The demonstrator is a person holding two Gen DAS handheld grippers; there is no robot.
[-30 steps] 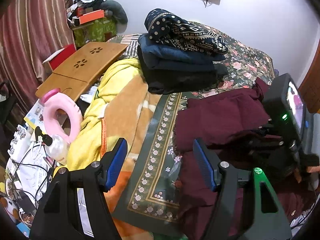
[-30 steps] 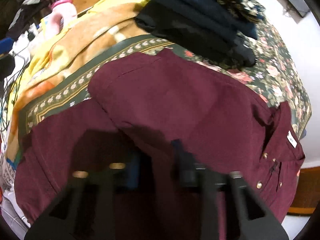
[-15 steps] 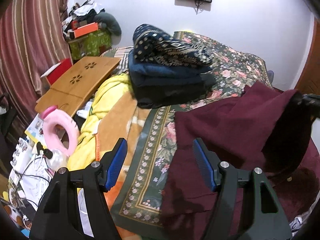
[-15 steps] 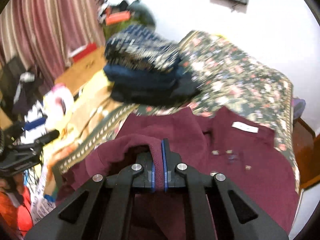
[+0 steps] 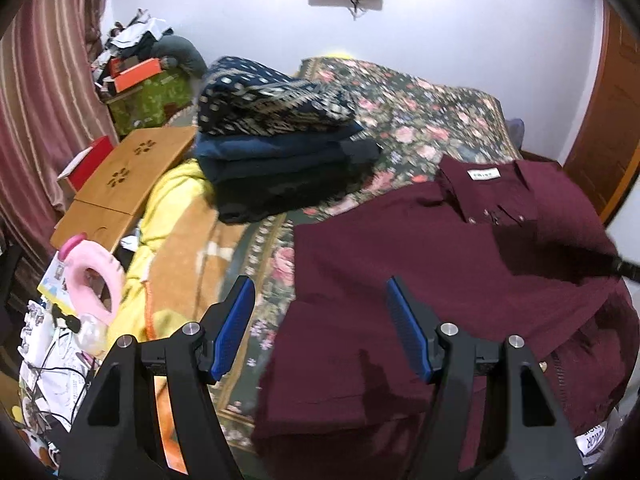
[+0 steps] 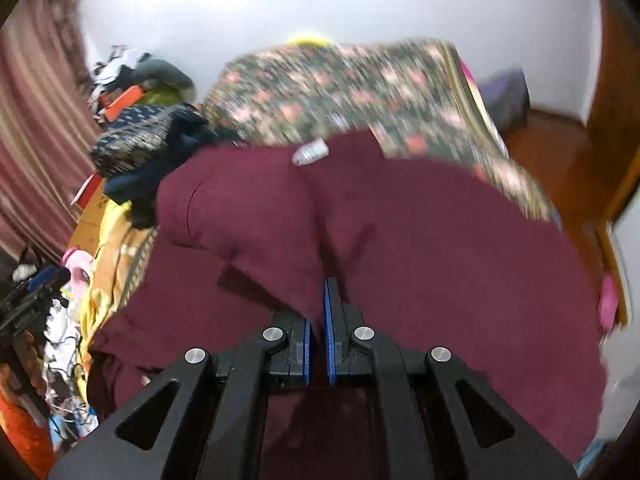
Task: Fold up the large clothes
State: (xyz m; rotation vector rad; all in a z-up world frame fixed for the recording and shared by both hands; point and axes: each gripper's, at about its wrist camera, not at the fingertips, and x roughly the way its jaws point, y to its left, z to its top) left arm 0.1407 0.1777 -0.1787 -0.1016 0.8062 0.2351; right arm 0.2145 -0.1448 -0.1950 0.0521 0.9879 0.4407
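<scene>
A large maroon shirt (image 5: 420, 264) lies on the floral bedspread (image 5: 420, 120), collar and white label toward the far end. My left gripper (image 5: 320, 320) is open and empty, held above the shirt's near left part. My right gripper (image 6: 317, 320) is shut on a fold of the maroon shirt (image 6: 420, 248) and holds it pulled across the body of the shirt. The right gripper's own body barely shows at the right edge of the left wrist view.
A stack of folded dark clothes (image 5: 276, 148) sits on the bed to the left of the shirt. A yellow and orange blanket (image 5: 176, 232), a wooden lap table (image 5: 124, 184) and a pink ring (image 5: 94, 280) lie further left. A wooden door (image 5: 608, 128) stands at the right.
My right gripper closed on the shirt, lifted a fold and carried it toward the right, spreading the shirt flatter. My left gripper stayed open and tilted up a little.
</scene>
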